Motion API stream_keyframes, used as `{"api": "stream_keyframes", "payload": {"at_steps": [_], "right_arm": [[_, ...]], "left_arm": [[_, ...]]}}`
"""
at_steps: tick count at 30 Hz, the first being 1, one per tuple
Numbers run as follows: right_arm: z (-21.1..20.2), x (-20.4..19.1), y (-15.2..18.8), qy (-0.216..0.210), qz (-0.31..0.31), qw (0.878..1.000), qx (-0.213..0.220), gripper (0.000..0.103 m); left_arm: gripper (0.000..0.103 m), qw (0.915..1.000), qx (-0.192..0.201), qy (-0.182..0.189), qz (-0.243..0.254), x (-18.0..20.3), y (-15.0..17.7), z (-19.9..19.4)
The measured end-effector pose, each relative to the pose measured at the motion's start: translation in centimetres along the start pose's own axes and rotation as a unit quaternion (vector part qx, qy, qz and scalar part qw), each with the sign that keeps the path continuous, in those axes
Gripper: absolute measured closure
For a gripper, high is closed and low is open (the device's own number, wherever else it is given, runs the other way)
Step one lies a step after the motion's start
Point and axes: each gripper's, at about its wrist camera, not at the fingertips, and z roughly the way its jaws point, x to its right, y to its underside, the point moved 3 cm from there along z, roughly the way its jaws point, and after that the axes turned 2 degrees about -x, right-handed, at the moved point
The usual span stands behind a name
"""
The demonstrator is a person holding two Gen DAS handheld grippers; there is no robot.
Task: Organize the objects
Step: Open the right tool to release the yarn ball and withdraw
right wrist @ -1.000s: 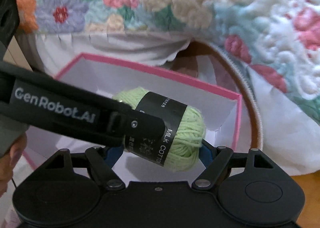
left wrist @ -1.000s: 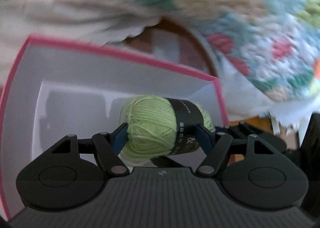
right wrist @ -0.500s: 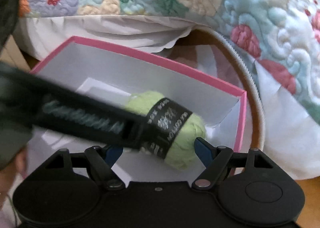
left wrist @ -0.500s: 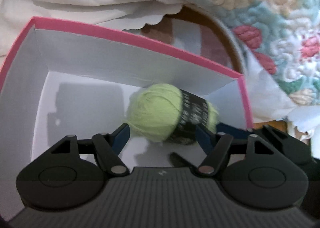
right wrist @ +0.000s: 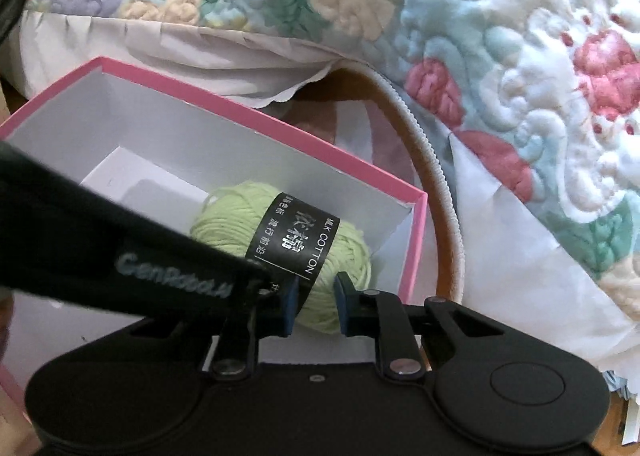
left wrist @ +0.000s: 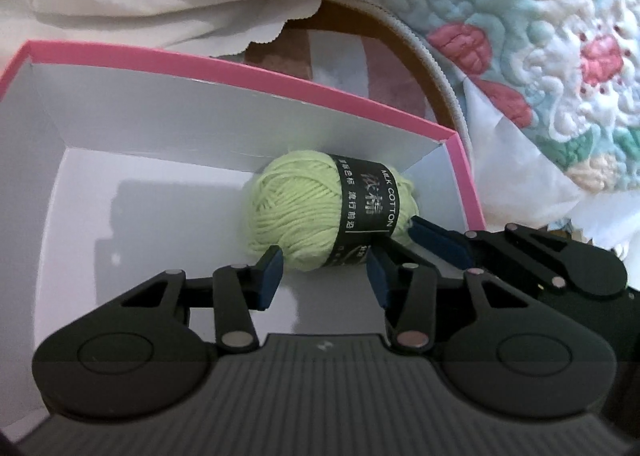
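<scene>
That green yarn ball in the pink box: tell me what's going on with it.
A person holding two black tongs is putting a light green ball of yarn with a black paper band into a pink-edged white cardboard box. The yarn lies on the box floor near the far right corner. The right tongs have just closed and pinch the yarn's near end. The left tongs have just narrowed too, but their pads are not pressing the yarn. A floral quilted blanket lies behind.
</scene>
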Motion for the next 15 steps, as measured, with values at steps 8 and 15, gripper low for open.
{"api": "stream_keyframes", "payload": {"at_steps": [8, 15], "right_arm": [[-2.8, 0.2, 2.2, -0.095, 0.089, 0.991, -0.002, 0.069], [-6.6, -0.6, 3.3, -0.118, 0.121, 0.986, -0.012, 0.063]], "left_arm": [[0.047, 0.9963, -0.026, -0.047, 0.068, 0.5, 1.7, -4.0], [0.042, 0.9930, -0.021, -0.061, 0.099, 0.1, 2.3, -10.3]]}}
